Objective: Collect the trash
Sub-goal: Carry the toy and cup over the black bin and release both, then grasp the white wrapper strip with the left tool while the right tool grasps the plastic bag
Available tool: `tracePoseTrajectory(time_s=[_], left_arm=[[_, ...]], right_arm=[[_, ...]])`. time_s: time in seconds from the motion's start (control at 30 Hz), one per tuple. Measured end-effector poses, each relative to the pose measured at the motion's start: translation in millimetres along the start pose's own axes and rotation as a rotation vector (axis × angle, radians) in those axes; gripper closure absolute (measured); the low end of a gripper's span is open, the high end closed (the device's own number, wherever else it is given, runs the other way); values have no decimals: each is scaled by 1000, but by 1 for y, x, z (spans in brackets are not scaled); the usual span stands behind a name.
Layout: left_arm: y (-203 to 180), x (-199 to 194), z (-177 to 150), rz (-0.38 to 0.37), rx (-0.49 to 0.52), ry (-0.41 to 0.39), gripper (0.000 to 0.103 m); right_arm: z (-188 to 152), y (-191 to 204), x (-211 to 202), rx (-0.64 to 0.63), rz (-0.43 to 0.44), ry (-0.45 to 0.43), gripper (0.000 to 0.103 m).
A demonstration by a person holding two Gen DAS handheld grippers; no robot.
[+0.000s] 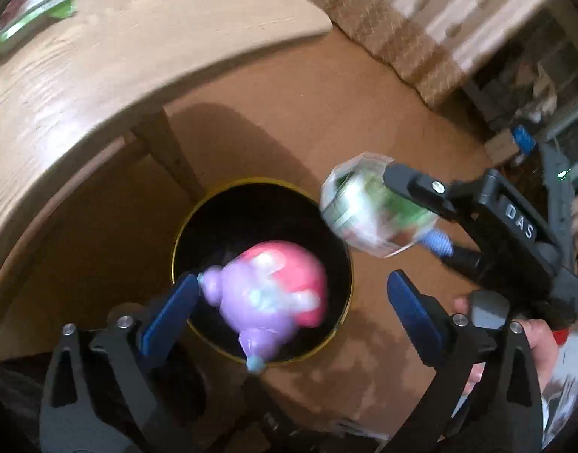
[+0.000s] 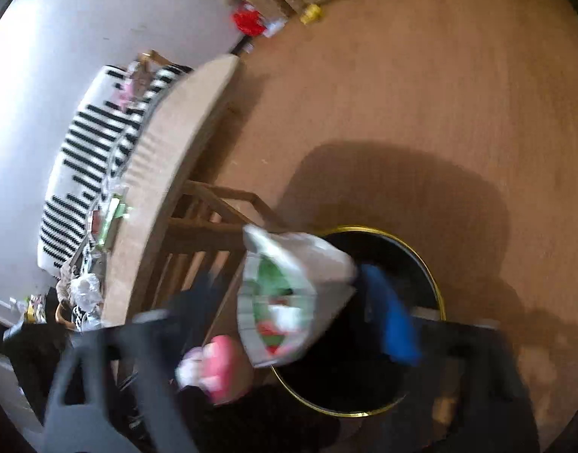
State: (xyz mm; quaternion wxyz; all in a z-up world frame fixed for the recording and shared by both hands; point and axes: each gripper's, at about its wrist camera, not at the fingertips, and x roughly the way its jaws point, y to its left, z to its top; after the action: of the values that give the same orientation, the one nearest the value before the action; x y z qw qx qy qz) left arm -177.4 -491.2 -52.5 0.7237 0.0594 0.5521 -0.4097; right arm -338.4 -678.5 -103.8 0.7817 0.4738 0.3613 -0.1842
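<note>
purple-and-pink plastic toy (image 1: 268, 300) sits loose between the wide left gripper (image 1: 292, 302) over the black gold-rimmed bin (image 1: 342, 241); right gripper (image 1: 413, 219) clamps a clear crumpled wrapper (image 1: 376, 207).

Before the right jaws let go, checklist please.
1. Bin mouth open, nothing covering it: ok.
2. Left gripper jaws open, pink toy dropping over the bin: ok.
3. Right gripper shut on the wrapper: ok.
4. Wrapper fully above the bin: not ok; in the left view it hangs at the rim's right edge, partly over the floor.
5. Toy clear of the wrapper's path: cannot tell, both blurred.
6. More trash on the table: not ok, crumpled bits remain there.
</note>
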Motion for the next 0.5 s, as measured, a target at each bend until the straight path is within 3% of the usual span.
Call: tracePoseTrajectory(time_s=[0.1,0.2,0.23,0.37,0.5], left_arm=[[4,-13,1,-3,4,-34,6],[18,-66,4,0,43,-171,6],[30,-95,4,56,46,-252,6],[105,-183,-7,318,-96,-456,6],[207,-238,-32,507,-350,-505,6]], right_arm=[[3,0,-6,-18,-79,-45,9],[-2,12,-23,-101,-189,-203,7],[-6,23,-26,-161,-196,-247,7],[-12,69,-11,-344,-117,-192,7],[-28,140,1,-503,-36,-188,7]])
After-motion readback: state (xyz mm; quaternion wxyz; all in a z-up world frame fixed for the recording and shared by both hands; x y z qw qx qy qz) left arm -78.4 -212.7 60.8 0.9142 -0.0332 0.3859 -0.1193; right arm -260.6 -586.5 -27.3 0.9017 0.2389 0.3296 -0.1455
